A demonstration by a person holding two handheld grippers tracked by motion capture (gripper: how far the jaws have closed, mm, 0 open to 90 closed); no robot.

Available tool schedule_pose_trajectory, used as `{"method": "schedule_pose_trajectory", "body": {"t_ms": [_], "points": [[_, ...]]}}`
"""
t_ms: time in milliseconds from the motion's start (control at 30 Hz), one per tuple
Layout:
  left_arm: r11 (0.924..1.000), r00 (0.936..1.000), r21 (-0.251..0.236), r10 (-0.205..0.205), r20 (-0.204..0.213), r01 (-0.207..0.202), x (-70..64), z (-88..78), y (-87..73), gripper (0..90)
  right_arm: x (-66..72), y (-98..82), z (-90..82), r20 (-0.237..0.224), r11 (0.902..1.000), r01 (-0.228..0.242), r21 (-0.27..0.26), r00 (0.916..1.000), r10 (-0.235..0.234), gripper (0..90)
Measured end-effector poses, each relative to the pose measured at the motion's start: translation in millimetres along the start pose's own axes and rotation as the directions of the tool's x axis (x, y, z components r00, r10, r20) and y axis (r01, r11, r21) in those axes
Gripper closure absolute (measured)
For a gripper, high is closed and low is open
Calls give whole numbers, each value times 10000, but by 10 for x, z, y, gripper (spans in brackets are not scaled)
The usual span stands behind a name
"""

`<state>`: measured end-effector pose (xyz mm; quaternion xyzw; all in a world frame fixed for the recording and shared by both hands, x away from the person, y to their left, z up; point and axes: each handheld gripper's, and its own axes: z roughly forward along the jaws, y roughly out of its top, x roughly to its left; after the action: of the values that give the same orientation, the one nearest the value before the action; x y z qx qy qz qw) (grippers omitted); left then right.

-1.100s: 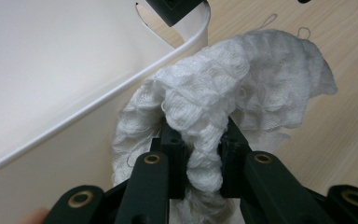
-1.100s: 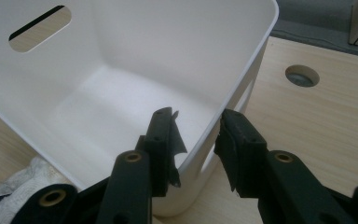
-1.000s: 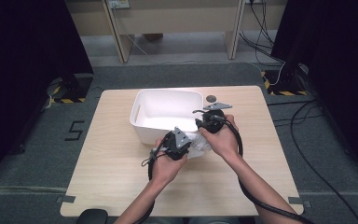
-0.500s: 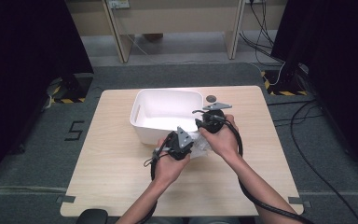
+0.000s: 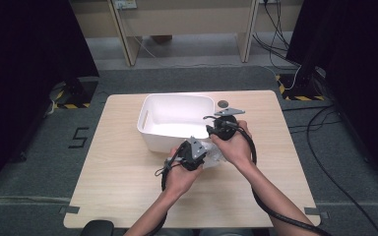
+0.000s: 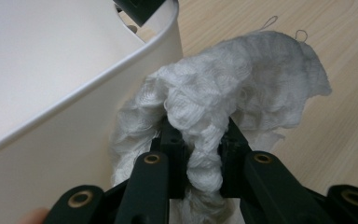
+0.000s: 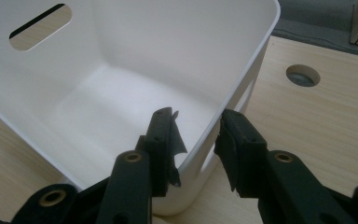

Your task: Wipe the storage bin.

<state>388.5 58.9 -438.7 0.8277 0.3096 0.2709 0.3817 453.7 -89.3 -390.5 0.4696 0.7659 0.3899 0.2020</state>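
The left tool (image 6: 196, 149) pinches the white cloth (image 6: 242, 93) on the surface at the bin's (image 5: 177, 105) five o'clock corner, not yet inside, while the right tool (image 7: 196, 135) straddles its wall half-open.

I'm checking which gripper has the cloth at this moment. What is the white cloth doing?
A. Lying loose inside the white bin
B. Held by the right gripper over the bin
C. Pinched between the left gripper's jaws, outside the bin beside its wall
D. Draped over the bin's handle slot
C: in the left gripper view the white cloth is bunched and clamped between the left gripper jaws, beside the outer wall of the white bin.
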Motion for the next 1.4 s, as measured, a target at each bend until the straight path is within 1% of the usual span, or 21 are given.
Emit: {"method": "schedule_pose_trajectory", "body": {"t_ms": [33,67,133,300,333,367,467,500,567,767,867,933,1033,1067,1133,1200,1233,1367,1400], "points": [[9999,9999,36,-94,38,94,-11,10,-9,765,1,1,0,3,10000,-27,6,10000,27,659],[10000,10000,80,-55,82,54,-11,19,-14,766,1,1,0,-9,10000,-33,11,10000,33,659],[9999,9999,47,-100,105,99,-19,39,-27,766,1,1,0,-13,10000,-30,11,10000,30,659],[9999,9997,123,2,244,-5,-25,100,-72,766,2,0,2,-30,10000,49,-11,10000,-49,661],[9999,9997,94,-53,256,51,-33,114,-80,766,2,0,1,-41,10000,64,-6,10000,-64,661],[9999,9997,171,9,249,-13,-34,130,-93,765,3,0,1,-49,10000,62,-3,10000,-62,662],[9998,9995,202,-35,302,29,-44,181,-126,766,3,1,1,-95,9999,100,-9,9999,-100,666],[9995,9994,300,23,341,-33,-40,190,-135,766,5,1,1,-93,9999,102,-18,9999,-103,666],[9996,9993,289,-25,370,15,-46,220,-153,765,8,1,2,-96,9999,115,-20,9999,-115,668],[9989,9993,455,90,351,-106,-53,283,-194,765,14,4,2,-97,9999,107,0,9999,-107,670],[9978,9991,629,183,370,-206,-52,305,-206,765,8,3,4,-96,9999,107,-16,9999,-107,670],[9980,9993,621,127,347,-148,-60,325,-218,765,9,3,6,-100,9999,101,-30,9999,-101,670],[9971,9993,728,179,340,-204,-61,348,-231,765,9,2,7,-91,9999,120,-44,9999,-121,670],[9961,9991,838,232,366,-262,-57,351,-234,765,10,2,8,-92,9999,123,-47,9999,-124,670],[9966,9993,804,151,352,-179,-64,360,-238,765,10,3,8,-87,9999,121,-49,9999,-122,670],[9955,9989,901,262,377,-295,-58,345,-232,764,7,3,10,-124,10000,68,-65,9999,-68,668],[9958,9991,880,229,370,-261,-59,341,-229,763,3,6,14,-130,10000,50,-78,9999,-51,667],[9949,9988,948,314,364,-347,-43,276,-209,762,-8,17,21,-137,10000,68,-45,9999,-68,662],[9955,9991,900,254,354,-285,-38,255,-203,762,-8,20,21,-146,10000,78,-23,9999,-78,660]]}}
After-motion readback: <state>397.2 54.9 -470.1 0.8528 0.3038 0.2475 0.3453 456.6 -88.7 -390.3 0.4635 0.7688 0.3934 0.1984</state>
